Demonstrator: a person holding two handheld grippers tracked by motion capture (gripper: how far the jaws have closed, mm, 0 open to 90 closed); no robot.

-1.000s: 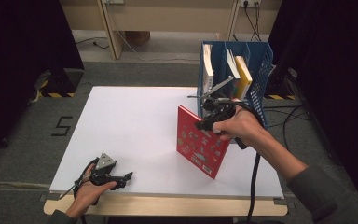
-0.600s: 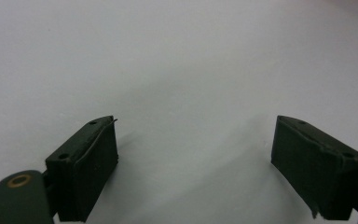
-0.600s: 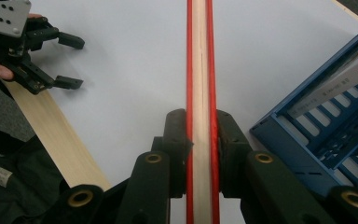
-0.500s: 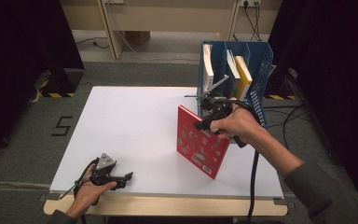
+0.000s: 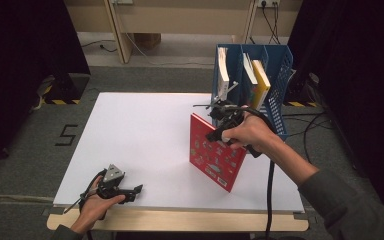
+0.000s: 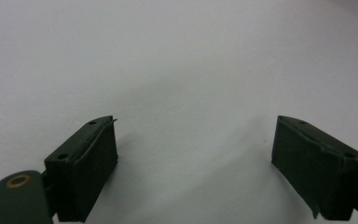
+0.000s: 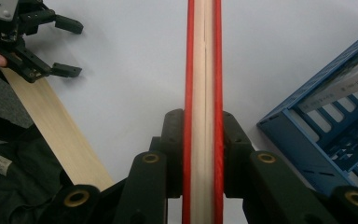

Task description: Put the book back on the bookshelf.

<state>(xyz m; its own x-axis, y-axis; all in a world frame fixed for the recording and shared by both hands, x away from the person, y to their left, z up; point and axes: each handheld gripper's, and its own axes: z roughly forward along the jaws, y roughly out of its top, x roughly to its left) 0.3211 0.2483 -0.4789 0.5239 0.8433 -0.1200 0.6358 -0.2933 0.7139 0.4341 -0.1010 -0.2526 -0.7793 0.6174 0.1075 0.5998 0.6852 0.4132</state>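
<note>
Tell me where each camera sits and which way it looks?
High view: above the person's table edge, facing forward and down at the white table; forearms, left gripper and right gripper show.
Left gripper view: on the left gripper, facing the bare table; open jaws show.
Right gripper view: on the right gripper, facing along the clamped red book; its jaws show.
Shared: high and right gripper views both show the red book, blue rack and left gripper.

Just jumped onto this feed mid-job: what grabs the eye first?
The red book standing on edge right of the table's middle, clamped at its top by the right gripper. Behind it, a blue slotted book rack holds books. The left gripper rests open at the near edge.
</note>
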